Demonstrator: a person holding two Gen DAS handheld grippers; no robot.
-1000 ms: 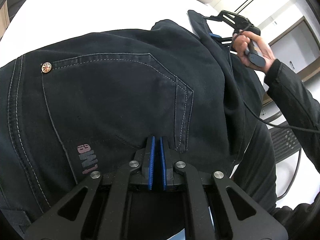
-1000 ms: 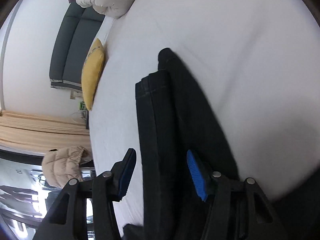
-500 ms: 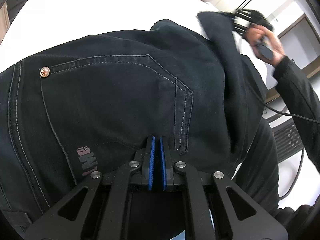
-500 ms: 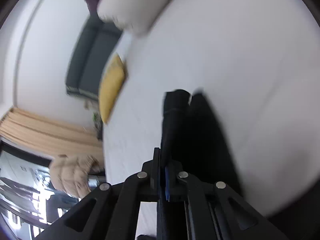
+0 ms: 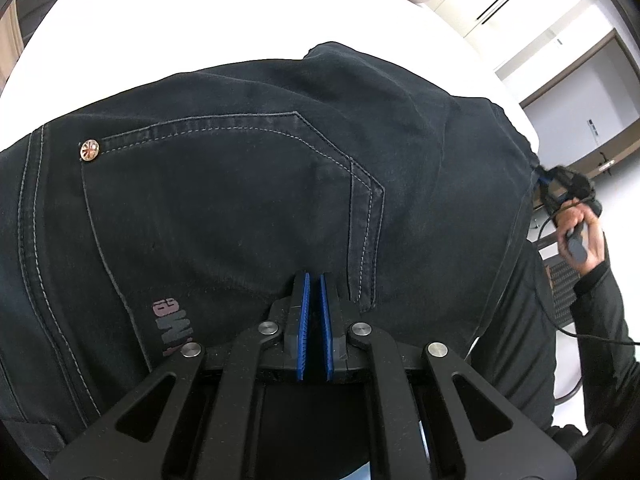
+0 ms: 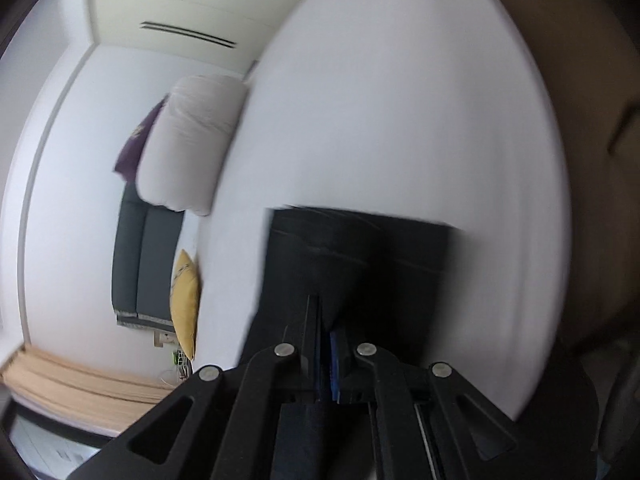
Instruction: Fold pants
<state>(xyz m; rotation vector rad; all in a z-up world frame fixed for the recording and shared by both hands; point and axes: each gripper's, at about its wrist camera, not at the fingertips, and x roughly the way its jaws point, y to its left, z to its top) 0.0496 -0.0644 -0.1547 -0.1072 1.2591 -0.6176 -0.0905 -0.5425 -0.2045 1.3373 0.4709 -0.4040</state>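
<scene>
Dark denim pants (image 5: 240, 208) lie on a white bed (image 5: 180, 12), back pocket and a copper rivet (image 5: 89, 151) facing up. My left gripper (image 5: 314, 280) is shut, its blue pads pinching the fabric by the pocket's lower corner. My right gripper (image 6: 326, 312) is shut on the leg end of the pants (image 6: 360, 248), which hangs in front of it above the bed; the view is blurred. The right gripper also shows in the left wrist view (image 5: 560, 188), held in a hand at the pants' right edge.
A white pillow (image 6: 188, 152) lies at the far end of the bed (image 6: 400, 100). A dark sofa (image 6: 140, 260) with a yellow cushion (image 6: 185, 300) stands beyond the bed. A cable (image 5: 592, 336) trails from the right hand.
My right gripper closed on the leg end and carried it down and to the right, over the pants. My left gripper stayed shut in place.
</scene>
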